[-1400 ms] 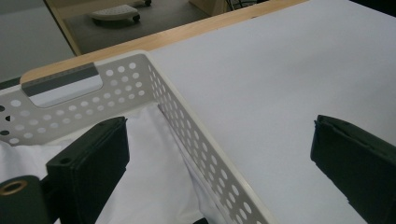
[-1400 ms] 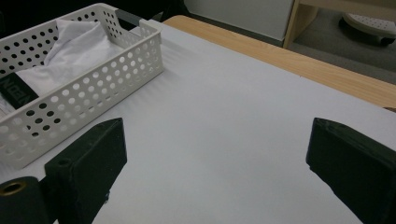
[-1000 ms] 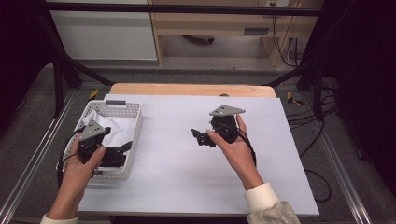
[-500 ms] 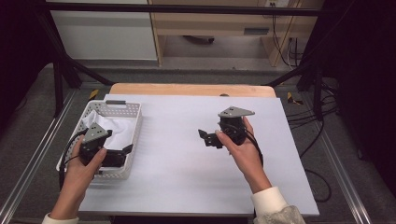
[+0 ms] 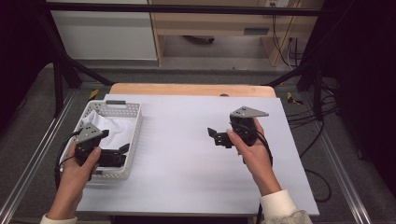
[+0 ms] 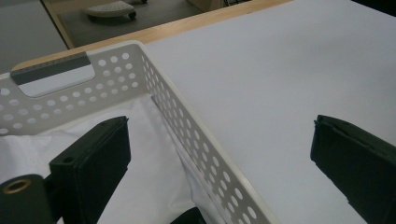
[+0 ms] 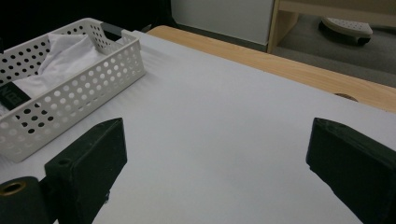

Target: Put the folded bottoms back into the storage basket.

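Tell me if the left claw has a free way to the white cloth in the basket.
Probably yes. The left claw is open over the white basket, straddling its side wall, one jaw already above the white cloth. Nothing covers the cloth.

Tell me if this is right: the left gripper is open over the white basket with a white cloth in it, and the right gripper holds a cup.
Not quite. The right gripper holds nothing: the right gripper view shows its jaws wide apart over the bare white table. The rest stands: the left gripper is open at the white basket, which holds a white cloth.
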Available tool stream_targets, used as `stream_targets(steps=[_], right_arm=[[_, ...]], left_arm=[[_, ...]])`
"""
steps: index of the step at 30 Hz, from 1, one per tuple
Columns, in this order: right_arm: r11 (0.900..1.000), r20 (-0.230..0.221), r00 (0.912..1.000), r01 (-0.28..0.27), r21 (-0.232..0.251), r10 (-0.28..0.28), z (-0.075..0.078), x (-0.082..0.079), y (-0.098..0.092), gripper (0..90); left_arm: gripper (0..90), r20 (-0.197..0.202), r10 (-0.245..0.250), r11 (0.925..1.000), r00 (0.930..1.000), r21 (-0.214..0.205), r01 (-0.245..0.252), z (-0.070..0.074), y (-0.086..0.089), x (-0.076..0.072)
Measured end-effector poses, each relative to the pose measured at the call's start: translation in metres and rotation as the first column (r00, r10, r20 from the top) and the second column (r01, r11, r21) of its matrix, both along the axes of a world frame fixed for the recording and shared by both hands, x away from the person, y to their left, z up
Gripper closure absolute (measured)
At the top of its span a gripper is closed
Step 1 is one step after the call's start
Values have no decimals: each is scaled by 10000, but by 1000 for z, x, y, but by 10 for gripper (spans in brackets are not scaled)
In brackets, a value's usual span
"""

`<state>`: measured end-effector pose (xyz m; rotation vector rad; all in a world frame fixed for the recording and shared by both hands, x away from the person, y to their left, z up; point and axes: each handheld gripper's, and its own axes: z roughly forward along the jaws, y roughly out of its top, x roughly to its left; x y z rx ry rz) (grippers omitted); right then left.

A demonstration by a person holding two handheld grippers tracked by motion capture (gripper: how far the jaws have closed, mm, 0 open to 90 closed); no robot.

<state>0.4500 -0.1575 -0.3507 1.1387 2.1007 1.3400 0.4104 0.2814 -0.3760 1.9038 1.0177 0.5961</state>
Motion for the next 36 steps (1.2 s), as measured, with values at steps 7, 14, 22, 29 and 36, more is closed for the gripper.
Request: stream_targets(steps=[7, 14, 22, 29, 36], right_arm=[[9998, 84, 9999, 117, -127, -116, 1, -4, -9, 54], [9986, 408, 9978, 515, 130, -520, 1, -9, -21, 53], [9958, 610, 9942, 874, 276, -890, 1, -15, -35, 53], [9931, 610, 9920, 1077, 458, -1104, -2, -20, -47, 52], [9903, 604, 9895, 1284, 537, -1316, -4, -28, -62, 49]], left_arm=[[48, 120, -67, 10000, 9999, -1, 67, 2, -1, -2], [47, -1, -212, 9997, 9998, 124, 212, -2, -5, -2], [47, -57, -171, 9998, 9998, 45, 171, -6, -2, -1], [47, -41, -200, 9997, 9998, 105, 200, -7, -3, -1], [47, -48, -174, 9998, 9998, 69, 174, -7, -1, -1]])
